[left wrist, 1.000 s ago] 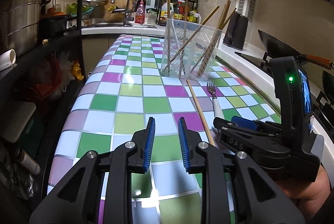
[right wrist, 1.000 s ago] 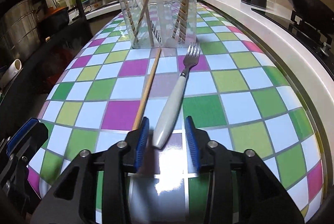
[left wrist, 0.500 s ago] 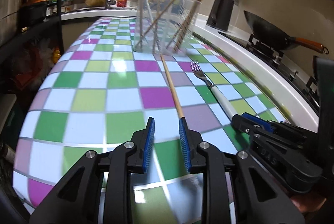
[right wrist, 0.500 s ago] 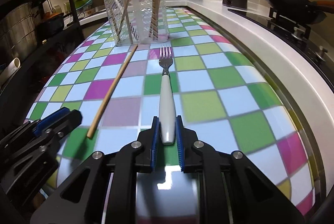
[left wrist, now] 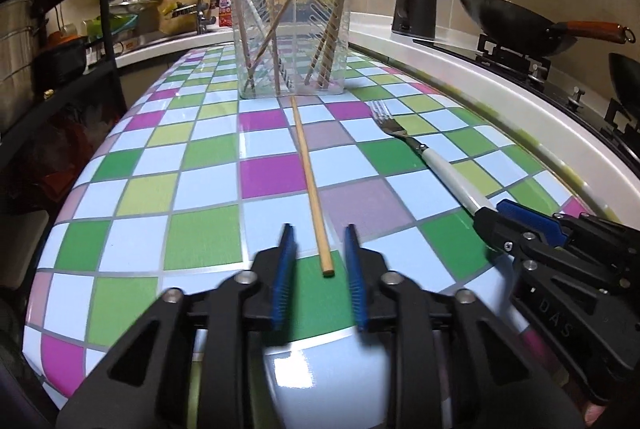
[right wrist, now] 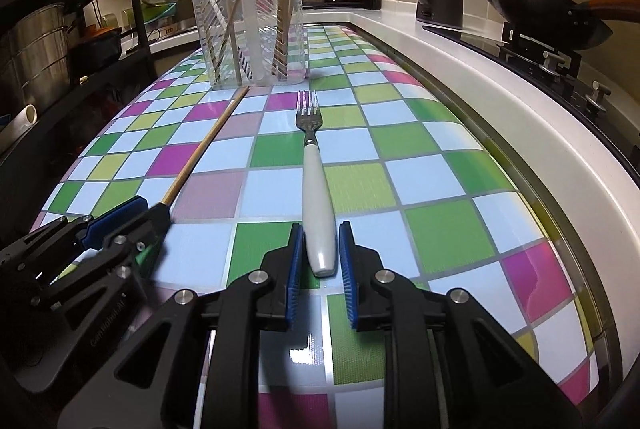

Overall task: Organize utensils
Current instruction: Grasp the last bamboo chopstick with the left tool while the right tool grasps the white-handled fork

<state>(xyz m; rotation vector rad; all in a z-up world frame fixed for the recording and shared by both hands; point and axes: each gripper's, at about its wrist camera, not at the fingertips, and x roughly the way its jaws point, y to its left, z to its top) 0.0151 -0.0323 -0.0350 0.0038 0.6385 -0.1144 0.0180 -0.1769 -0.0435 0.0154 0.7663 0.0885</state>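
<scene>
A clear plastic holder [left wrist: 291, 37] with several chopsticks and a white utensil stands at the far end of the checkered table; it also shows in the right wrist view [right wrist: 249, 29]. A loose wooden chopstick [left wrist: 310, 181] lies in front of it, its near end between the open pads of my left gripper [left wrist: 319, 245]. A fork with a white handle [right wrist: 316, 197] lies to its right. My right gripper [right wrist: 319, 241] straddles the handle's end, its pads close beside it with small gaps. The fork also shows in the left wrist view [left wrist: 432, 157].
A white counter [right wrist: 500, 77] runs along the right with a stove, a wok [left wrist: 516, 19] and a black kettle [left wrist: 414, 3]. A dark shelf rack with pots [left wrist: 24, 41] stands to the left. A sink and bottles lie behind the table.
My left gripper slid right, so the chopstick's end now lies between its pads. My right gripper, closed tight on the fork handle half a second ago, now stands slightly wider around it.
</scene>
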